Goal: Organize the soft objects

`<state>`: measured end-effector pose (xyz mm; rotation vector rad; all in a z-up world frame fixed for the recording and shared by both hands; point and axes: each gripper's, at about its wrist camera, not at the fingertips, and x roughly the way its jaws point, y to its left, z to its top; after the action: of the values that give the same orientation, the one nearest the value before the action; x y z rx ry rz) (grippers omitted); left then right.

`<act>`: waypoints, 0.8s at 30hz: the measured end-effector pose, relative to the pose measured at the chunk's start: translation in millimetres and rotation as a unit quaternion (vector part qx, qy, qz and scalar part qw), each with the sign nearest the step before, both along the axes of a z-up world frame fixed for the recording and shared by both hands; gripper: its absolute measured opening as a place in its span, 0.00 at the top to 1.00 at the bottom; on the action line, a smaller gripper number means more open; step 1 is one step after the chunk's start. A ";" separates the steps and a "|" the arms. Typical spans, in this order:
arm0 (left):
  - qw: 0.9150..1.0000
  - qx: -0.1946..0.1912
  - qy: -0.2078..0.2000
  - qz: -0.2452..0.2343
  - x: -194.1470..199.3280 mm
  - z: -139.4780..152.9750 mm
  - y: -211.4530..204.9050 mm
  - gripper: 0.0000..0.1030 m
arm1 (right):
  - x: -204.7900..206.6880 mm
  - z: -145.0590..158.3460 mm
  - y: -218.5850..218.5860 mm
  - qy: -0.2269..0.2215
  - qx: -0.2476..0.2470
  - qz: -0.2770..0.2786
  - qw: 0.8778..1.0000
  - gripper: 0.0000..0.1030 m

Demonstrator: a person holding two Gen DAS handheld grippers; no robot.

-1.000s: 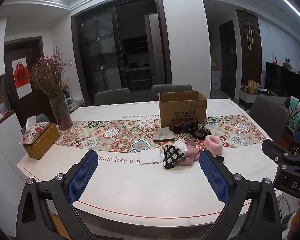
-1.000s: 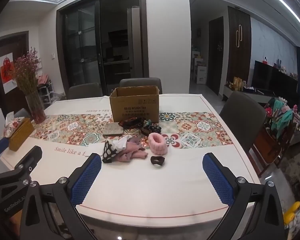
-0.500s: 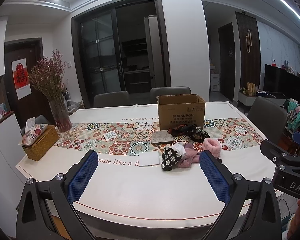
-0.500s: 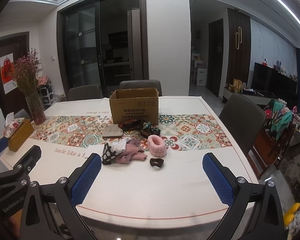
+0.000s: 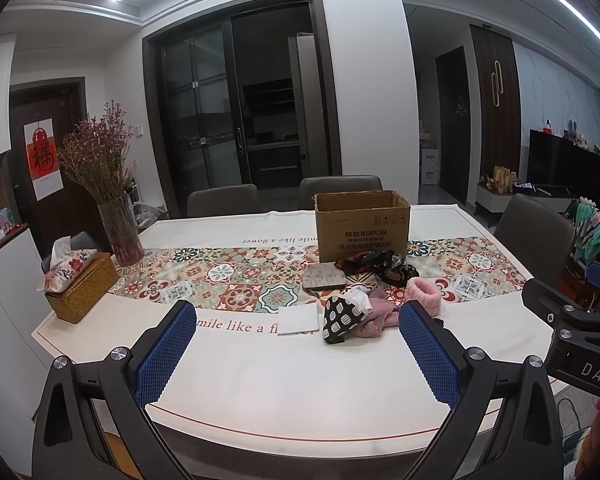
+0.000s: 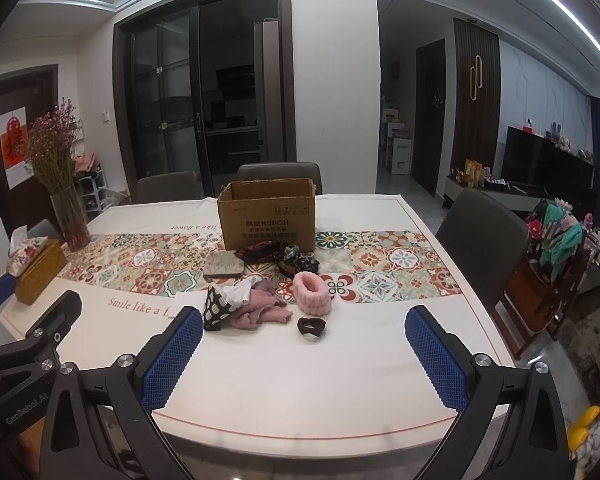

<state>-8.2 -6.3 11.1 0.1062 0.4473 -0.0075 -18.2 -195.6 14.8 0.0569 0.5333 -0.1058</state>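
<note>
Soft items lie in a loose pile on the table in front of an open cardboard box (image 5: pixel 362 222) (image 6: pixel 267 216): a pink fluffy band (image 6: pixel 311 293) (image 5: pixel 423 296), a black-and-white spotted cloth (image 5: pixel 339 318) (image 6: pixel 217 307), a mauve knit piece (image 6: pixel 260 311), dark patterned scarves (image 6: pixel 279 255) (image 5: pixel 374 264), a small dark hair tie (image 6: pixel 311 327), a grey pouch (image 5: pixel 324 276) (image 6: pixel 224 269) and a white folded cloth (image 5: pixel 298 319). My left gripper (image 5: pixel 296 354) is open and empty above the near table edge. My right gripper (image 6: pixel 304 356) is open and empty, to its right.
A vase of dried flowers (image 5: pixel 118 216) and a wicker tissue box (image 5: pixel 80 286) stand at the table's left. Grey chairs (image 6: pixel 482 240) surround the table (image 6: pixel 300 392). A patterned runner (image 5: pixel 228 276) crosses the middle.
Both views have tilted up slightly, so the table and pile sit a little lower and farther off in the frames. Both grippers stay open and empty.
</note>
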 end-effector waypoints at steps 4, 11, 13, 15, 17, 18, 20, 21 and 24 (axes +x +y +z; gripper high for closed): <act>1.000 0.000 -0.001 0.000 0.5 0.3 0.0 0.00 | 0.2 -1.0 0.8 0.001 0.000 -0.001 1.000 0.01; 1.000 0.000 -0.001 -0.001 0.0 -0.4 -0.8 0.00 | 0.5 -1.3 0.8 0.000 -0.001 -0.001 1.000 0.01; 1.000 0.000 -0.001 -0.001 -0.2 -0.6 -1.3 0.00 | 0.8 -1.4 0.9 0.001 -0.001 -0.001 1.000 0.01; 1.000 0.001 -0.001 -0.002 -0.1 -0.4 -1.8 0.00 | 0.3 -0.7 -0.7 0.001 0.000 -0.001 1.000 0.01; 1.000 0.001 -0.001 -0.002 -0.4 -0.7 -1.7 0.00 | 0.2 -0.1 -1.5 0.002 0.000 -0.002 1.000 0.01; 1.000 0.001 0.000 -0.002 -0.1 -0.6 -2.0 0.00 | 0.0 0.3 -2.2 0.002 0.000 -0.002 1.000 0.01; 1.000 0.001 0.000 -0.003 -0.4 -0.8 -2.8 0.00 | -0.4 -0.5 -2.3 0.002 0.000 -0.002 1.000 0.01; 1.000 0.001 0.000 -0.003 -0.3 -0.8 -3.1 0.00 | 0.0 -0.7 -2.6 0.002 0.000 -0.002 1.000 0.01; 1.000 0.002 0.001 -0.004 -0.2 -0.8 -3.4 0.00 | -0.6 -0.6 -4.3 0.003 0.000 -0.003 1.000 0.01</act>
<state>-8.4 -9.7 10.3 0.1108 0.4487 -0.0141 -18.8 -199.9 14.2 0.0587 0.5394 -0.1112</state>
